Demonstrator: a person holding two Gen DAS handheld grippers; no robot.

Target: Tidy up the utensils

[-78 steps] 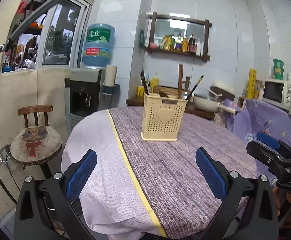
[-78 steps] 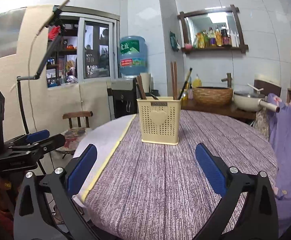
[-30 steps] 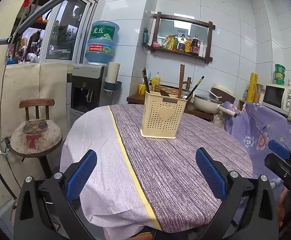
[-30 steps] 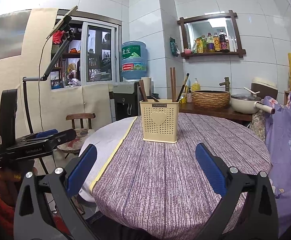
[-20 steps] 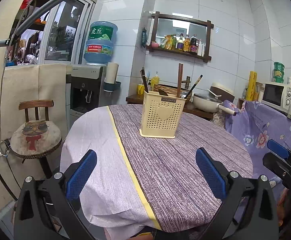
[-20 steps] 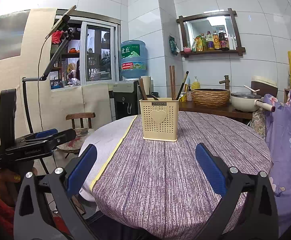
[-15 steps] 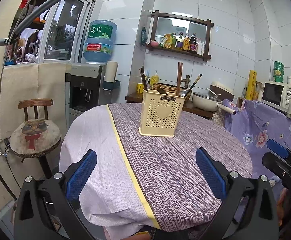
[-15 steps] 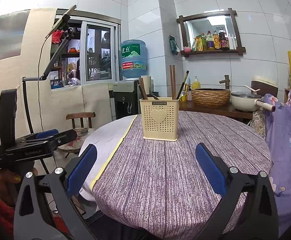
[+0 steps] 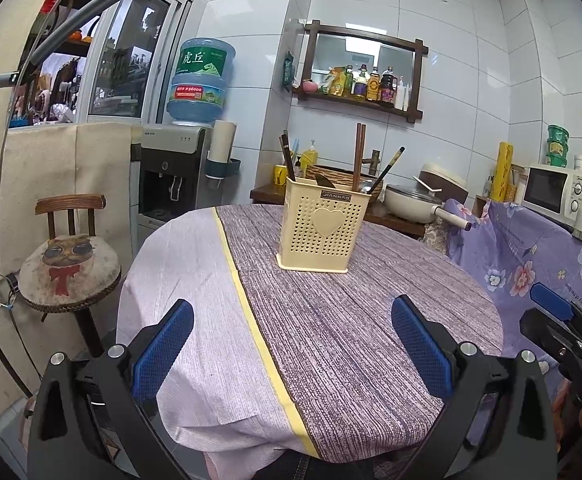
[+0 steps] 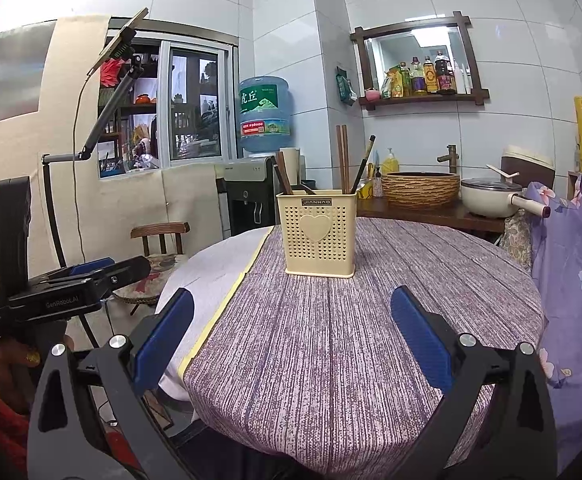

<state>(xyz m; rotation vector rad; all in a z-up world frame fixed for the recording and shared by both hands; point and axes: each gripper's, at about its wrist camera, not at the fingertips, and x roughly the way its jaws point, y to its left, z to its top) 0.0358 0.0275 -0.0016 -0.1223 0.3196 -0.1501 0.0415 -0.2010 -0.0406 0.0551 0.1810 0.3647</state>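
A cream perforated utensil holder with a heart on its front stands upright on the far half of the round table. Brown chopsticks and other dark utensils stick up out of it. My left gripper hangs open at the table's near edge, nothing between its blue pads. My right gripper is open too, equally far back from the holder. Each gripper appears in the other's view, the right gripper at the right and the left gripper at the left.
A purple striped cloth with a pale panel covers the table. A wooden chair with a cushion stands left. Behind are a water dispenser, a counter with a woven basket and a pot, and a microwave.
Both grippers have drawn back and risen slightly from the table, so the holder looks farther off. Both stay open. The holder and utensils have not moved.
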